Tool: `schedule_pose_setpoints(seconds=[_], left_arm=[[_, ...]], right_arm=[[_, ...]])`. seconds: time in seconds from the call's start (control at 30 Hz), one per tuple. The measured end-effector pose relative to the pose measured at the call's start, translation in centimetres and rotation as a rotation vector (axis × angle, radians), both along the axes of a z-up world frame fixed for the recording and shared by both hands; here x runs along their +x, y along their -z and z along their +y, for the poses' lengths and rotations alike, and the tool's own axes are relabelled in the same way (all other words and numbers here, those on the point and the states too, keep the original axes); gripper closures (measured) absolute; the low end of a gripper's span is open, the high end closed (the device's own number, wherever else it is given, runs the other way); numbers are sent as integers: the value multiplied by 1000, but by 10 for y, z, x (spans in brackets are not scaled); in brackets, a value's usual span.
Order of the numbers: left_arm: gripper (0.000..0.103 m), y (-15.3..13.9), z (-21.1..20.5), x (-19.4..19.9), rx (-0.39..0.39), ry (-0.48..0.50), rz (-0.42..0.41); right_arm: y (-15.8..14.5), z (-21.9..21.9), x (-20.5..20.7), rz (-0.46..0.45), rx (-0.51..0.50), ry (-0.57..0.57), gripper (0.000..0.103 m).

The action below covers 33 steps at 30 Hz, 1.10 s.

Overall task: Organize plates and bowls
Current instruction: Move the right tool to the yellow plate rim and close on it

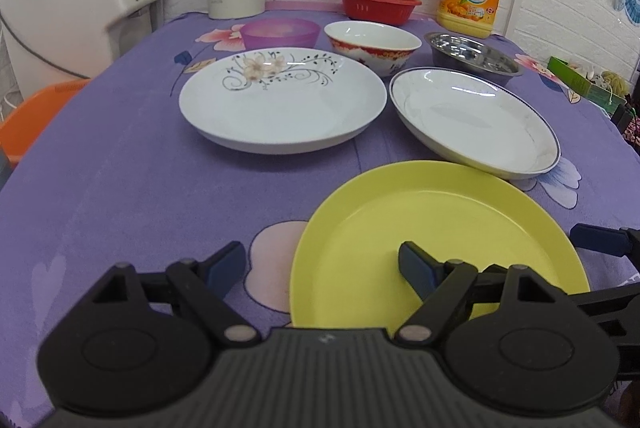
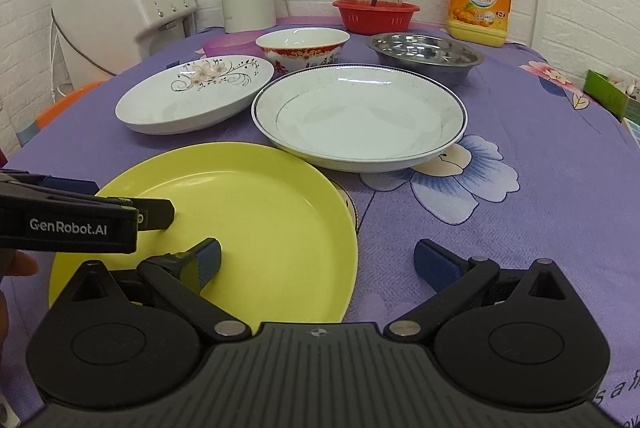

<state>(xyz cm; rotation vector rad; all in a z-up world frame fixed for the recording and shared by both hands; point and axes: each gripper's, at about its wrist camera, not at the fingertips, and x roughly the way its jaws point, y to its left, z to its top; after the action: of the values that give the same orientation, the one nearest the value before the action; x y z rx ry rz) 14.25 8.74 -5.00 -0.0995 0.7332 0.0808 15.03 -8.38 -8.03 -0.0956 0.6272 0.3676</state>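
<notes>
right wrist: right tool (image 2: 316,264) wide open, astride yellow plate (image 2: 256,196) rim

Purple floral tablecloth (image 1: 120,168) under 3 plates (image 1: 280,108), 3 bowls (image 1: 372,44).

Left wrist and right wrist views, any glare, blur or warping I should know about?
Left wrist: fisheye bends the table edge; glare streaks on the blue-rimmed plate. Right wrist: same bending, dark corners; highlights on the steel bowl; both views sharp.
</notes>
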Motion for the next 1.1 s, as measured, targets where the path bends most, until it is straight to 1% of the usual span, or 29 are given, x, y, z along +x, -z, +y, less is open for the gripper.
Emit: schedule_pose_setpoints(seconds=[0.07, 0.13, 0.23, 0.3, 0.43, 0.53, 0.57, 0.6, 0.63, 0.67, 0.7, 0.77, 0.83, 0.93, 1.03, 1.1], left_arm=[[22, -1, 2, 0, -12, -6, 1], [22, -1, 2, 0, -9, -4, -2], [22, 0, 0, 0, -4, -3, -1], [22, 0, -2, -1, -1, 5, -2], [24, 0, -5, -5, 2, 16, -11], [29, 3, -7, -12, -3, 28, -36], [36, 3, -8, -16, 0, 35, -51], [48, 3, -9, -19, -9, 48, -68], [53, 3, -10, -21, -21, 59, -76], [54, 3, -11, -21, -20, 52, -77], [56, 3, -11, -21, -20, 48, -80], [63, 2, -10, -22, -34, 39, -75], [63, -4, -3, -27, -40, 10, -85], [63, -15, 15, -36, -22, -31, -97], [63, -21, 40, -46, 11, -98, -91], [63, -20, 56, -50, 18, -137, -79]], right_arm=[[-3, -3, -2, 4, 21, 17, 0], [-8, -7, -9, -26, 43, 9, 0], [-13, -8, -12, -49, 39, 13, 0], [-9, -7, -10, -38, 30, 11, 0], [-4, -6, -12, -12, 52, -15, 0], [1, -1, -16, -21, 32, -22, 0], [1, 1, -18, -29, 16, -20, 0], [1, 1, -20, -35, 21, -29, 0], [1, 2, -22, -45, 21, -45, 0], [1, 3, -24, -50, 29, -56, 0], [1, 4, -26, -52, 29, -43, 0], [0, 7, -27, -51, 28, -27, 0], [-4, 13, -30, -50, 26, -27, 0], [-14, 30, -37, -80, 20, -53, 0], [-19, 54, -36, -77, 45, -115, 0], [-18, 73, -35, -71, 48, -158, 0]])
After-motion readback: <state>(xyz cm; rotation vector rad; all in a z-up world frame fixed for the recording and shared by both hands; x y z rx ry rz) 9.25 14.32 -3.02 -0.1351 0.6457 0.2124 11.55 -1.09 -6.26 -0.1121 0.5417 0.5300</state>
